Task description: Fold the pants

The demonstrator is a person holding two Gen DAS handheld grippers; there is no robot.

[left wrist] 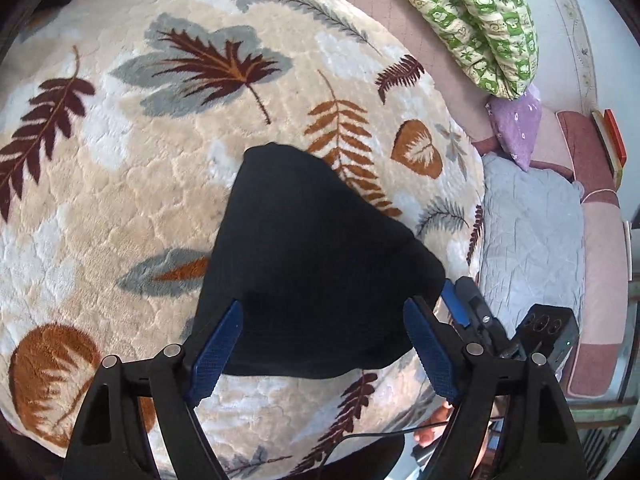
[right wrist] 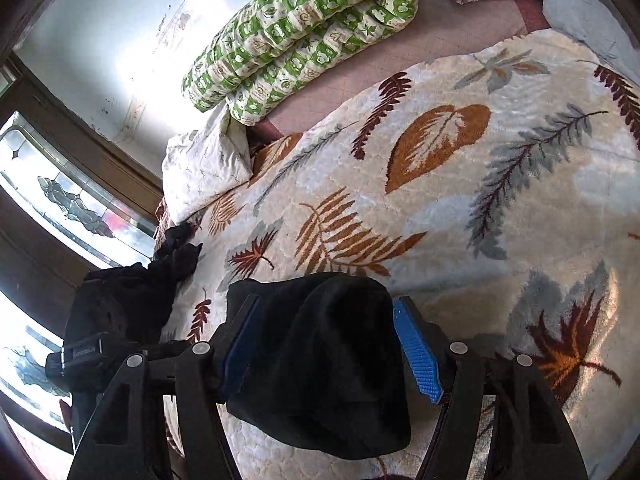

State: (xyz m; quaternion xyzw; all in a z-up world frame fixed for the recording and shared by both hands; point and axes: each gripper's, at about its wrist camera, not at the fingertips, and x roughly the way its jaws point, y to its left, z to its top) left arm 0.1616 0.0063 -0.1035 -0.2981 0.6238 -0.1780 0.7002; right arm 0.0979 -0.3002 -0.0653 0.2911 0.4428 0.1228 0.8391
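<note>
The black pants point(left wrist: 316, 264) lie in a compact bundle on the bed's leaf-print blanket point(left wrist: 132, 184). The left gripper point(left wrist: 324, 344) and right gripper point(right wrist: 332, 344) straddle them, fingers released, likely because the fold is finished.

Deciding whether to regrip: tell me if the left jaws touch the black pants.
Apart. In the left wrist view, the left gripper stands open, pants lying between its pads.

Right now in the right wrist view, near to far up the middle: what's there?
Folded black fleece pants between open blue-padded fingers → cream plush blanket with leaf print → pink bedsheet → rolled green-and-cream patterned quilt.
</note>
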